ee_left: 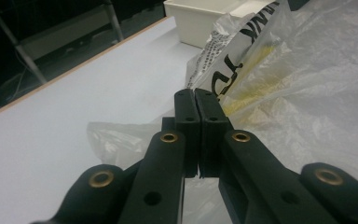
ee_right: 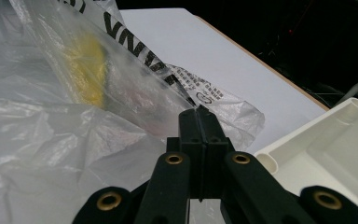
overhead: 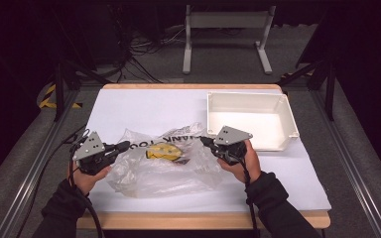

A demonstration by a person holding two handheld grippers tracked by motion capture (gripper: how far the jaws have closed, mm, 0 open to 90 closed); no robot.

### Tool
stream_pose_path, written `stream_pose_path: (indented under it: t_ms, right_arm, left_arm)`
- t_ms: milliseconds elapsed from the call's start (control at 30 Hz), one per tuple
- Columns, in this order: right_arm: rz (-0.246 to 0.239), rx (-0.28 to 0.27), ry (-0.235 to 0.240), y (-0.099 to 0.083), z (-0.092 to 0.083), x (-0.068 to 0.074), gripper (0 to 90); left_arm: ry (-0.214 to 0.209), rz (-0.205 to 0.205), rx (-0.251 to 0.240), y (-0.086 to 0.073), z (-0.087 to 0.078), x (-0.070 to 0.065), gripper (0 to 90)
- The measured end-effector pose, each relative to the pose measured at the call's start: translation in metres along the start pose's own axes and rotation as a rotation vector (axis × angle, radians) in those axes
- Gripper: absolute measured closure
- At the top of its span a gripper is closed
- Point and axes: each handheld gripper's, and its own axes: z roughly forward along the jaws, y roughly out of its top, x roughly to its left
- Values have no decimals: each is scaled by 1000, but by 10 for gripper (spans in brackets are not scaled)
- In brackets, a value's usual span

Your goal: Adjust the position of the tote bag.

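The tabletop [overhead: 129,106] has a white surface with a light wooden edge showing along its far and near sides. In the high view it takes up the middle of the frame, with dark floor around it. A crumpled clear plastic bag [overhead: 144,173] with black lettering lies on it in the lower middle of the frame, with something yellow [overhead: 162,151] showing through the film. A shallow white tray [overhead: 283,109] sits flat on it at the upper right, near the bag's right end. The upper left of the tabletop is bare white.
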Motion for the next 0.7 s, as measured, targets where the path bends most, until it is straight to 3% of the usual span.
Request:
stream_pose_path:
  t_ms: [167,233,267,333,400,467,500,533,633,700]
  right_arm:
    - [-5,7,5,2,3,2,900]
    - [-5,11,4,2,3,2,900]
    - [-4,14,-1,2,4,2,900]
    - [-4,20,-3,2,5,2,900]
    - [-3,24,-2,2,6,3,900]
    - [-8,38,-1,1,8,4,900]
    - [-8,38,-1,1,8,4,900]
    - [-12,39,-2,1,9,4,900]
    - [-7,44,-6,0,9,4,900]
    - [-6,47,-13,0,9,4,900]
  left_arm:
    - [30,-16,-11,7,-11,0,733]
    - [28,-46,-35,11,-17,0,689]
    - [-1,-66,-68,17,-24,-5,650]
    - [-30,-29,-66,24,-28,-15,621]
    - [-46,-17,-63,27,-28,-20,585]
    - [-95,-7,-45,32,-22,-34,482]
    - [-95,-7,-45,32,-22,-34,455]
    - [-116,2,-27,33,-18,-38,455]
    - [-130,33,38,30,-3,-53,298]
    - [-151,33,91,26,8,-60,226]
